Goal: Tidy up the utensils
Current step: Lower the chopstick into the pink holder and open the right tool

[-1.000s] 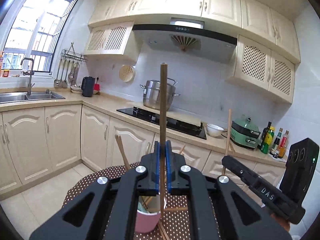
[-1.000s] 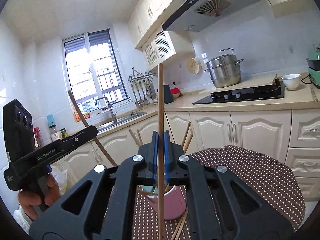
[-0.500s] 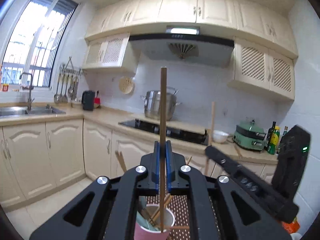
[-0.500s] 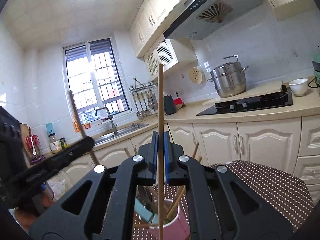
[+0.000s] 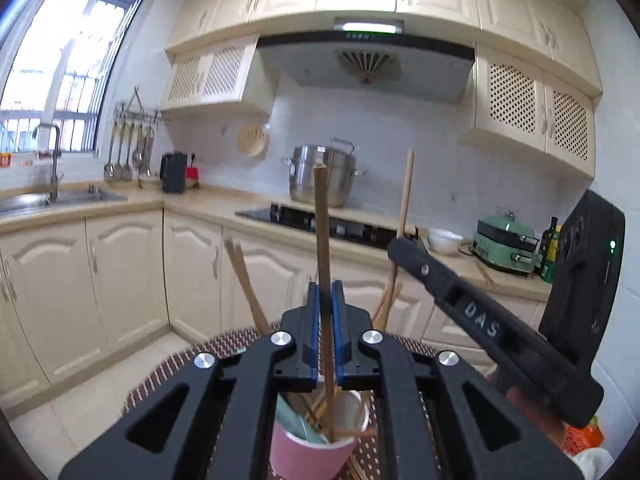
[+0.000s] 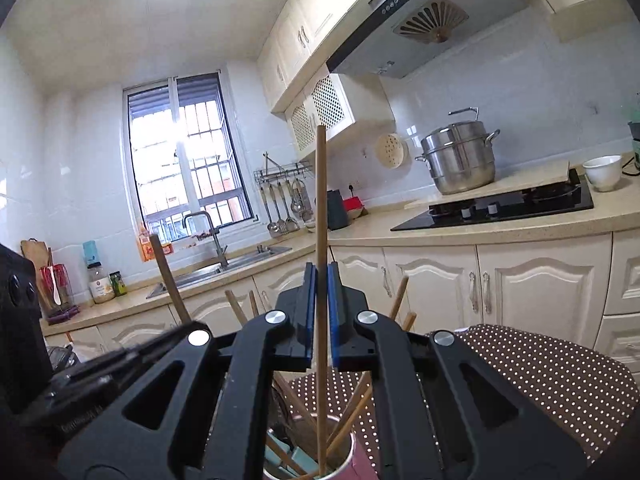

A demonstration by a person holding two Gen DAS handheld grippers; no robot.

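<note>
A pink cup stands on the brown dotted tablecloth and holds several wooden chopsticks and a pale green utensil. My left gripper is shut on an upright chopstick whose lower end is inside the cup. My right gripper is shut on another upright chopstick, its lower end also down in the cup. The right gripper shows in the left wrist view at right; the left gripper shows in the right wrist view at lower left.
Cream kitchen cabinets and a countertop run behind the table. On the counter are a black hob, a steel pot, a white bowl, a sink and a green cooker.
Both grippers have lowered their chopsticks toward the cup; the tips now sit inside it. The two grippers have come closer together over the cup.
</note>
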